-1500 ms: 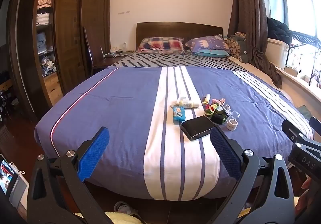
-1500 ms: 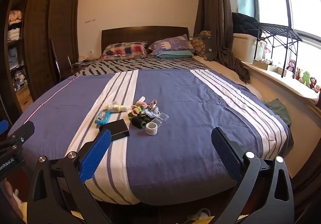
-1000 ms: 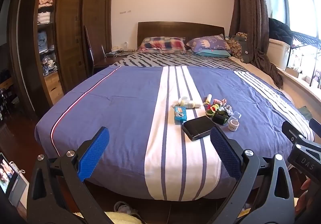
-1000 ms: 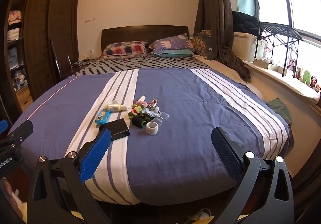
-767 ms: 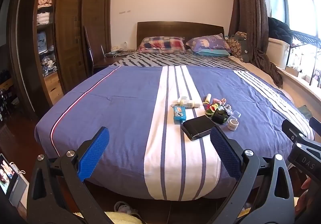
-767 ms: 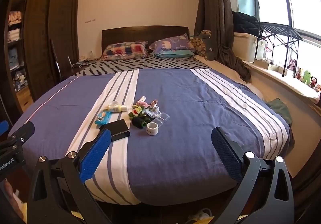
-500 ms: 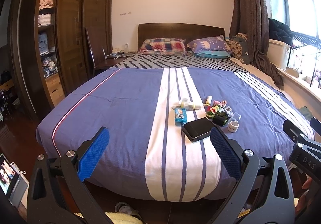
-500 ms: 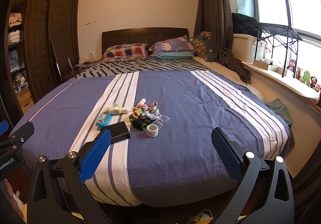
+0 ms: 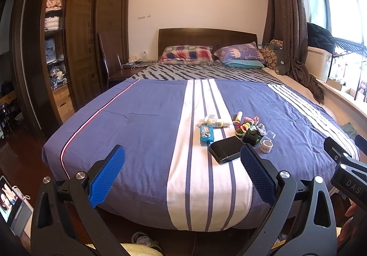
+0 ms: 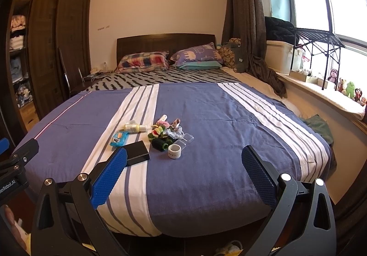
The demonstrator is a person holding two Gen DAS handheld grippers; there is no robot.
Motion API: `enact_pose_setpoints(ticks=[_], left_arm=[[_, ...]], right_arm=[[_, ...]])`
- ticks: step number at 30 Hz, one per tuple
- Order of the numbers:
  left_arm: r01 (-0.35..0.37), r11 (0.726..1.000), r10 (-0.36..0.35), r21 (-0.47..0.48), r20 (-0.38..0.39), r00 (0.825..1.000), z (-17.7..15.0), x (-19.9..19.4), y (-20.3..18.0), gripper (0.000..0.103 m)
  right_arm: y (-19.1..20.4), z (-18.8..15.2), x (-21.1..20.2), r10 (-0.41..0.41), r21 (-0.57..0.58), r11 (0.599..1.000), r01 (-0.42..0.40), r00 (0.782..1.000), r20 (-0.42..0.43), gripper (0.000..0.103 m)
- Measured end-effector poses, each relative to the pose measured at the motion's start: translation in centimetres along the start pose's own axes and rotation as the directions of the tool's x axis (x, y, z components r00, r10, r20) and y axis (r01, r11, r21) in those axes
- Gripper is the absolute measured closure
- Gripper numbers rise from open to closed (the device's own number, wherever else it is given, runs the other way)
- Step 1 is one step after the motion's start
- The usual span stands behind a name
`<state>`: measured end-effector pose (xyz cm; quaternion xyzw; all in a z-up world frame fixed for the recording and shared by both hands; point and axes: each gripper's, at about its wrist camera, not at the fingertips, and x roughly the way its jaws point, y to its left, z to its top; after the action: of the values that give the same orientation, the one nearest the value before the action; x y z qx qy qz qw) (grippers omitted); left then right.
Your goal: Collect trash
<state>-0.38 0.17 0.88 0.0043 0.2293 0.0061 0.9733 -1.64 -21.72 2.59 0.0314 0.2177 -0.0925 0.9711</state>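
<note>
A small pile of items lies on the blue striped bed cover (image 9: pixel 142 127): a blue wipes packet (image 9: pixel 206 134), a small yellow bottle (image 9: pixel 216 122), a black box (image 9: pixel 227 149), a white tape roll (image 9: pixel 266 146), coloured hair ties (image 9: pixel 245 126) and a clear plastic case (image 9: pixel 270 135). The pile also shows in the right wrist view: packet (image 10: pixel 119 138), bottle (image 10: pixel 134 128), black box (image 10: pixel 137 153), tape roll (image 10: pixel 174 151). My left gripper (image 9: pixel 182 161) is open and empty, short of the bed's foot. My right gripper (image 10: pixel 183 161) is open and empty, also short of the pile.
A dark wardrobe (image 9: pixel 75 49) with open shelves stands to the left. Pillows (image 9: pixel 188 57) and a headboard are at the far end. A window ledge (image 10: pixel 332 93) with toys and a white bin runs along the right. Slippers (image 9: pixel 142 238) lie on the floor below.
Both grippers have risen slightly and edged toward the bed; the pile sits a little lower in both views. Nothing on the bed has moved.
</note>
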Motion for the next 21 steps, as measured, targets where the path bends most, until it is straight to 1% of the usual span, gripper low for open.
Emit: enact_pose_setpoints(ticks=[21], left_arm=[[-0.001,1.000,0.001,-0.003,-0.004,1.000,-0.27,0.10,0.20,0.008]], right_arm=[[-0.04,-0.06,0.38,0.005,0.006,1.000,-0.004,1.000,-0.014,0.003]])
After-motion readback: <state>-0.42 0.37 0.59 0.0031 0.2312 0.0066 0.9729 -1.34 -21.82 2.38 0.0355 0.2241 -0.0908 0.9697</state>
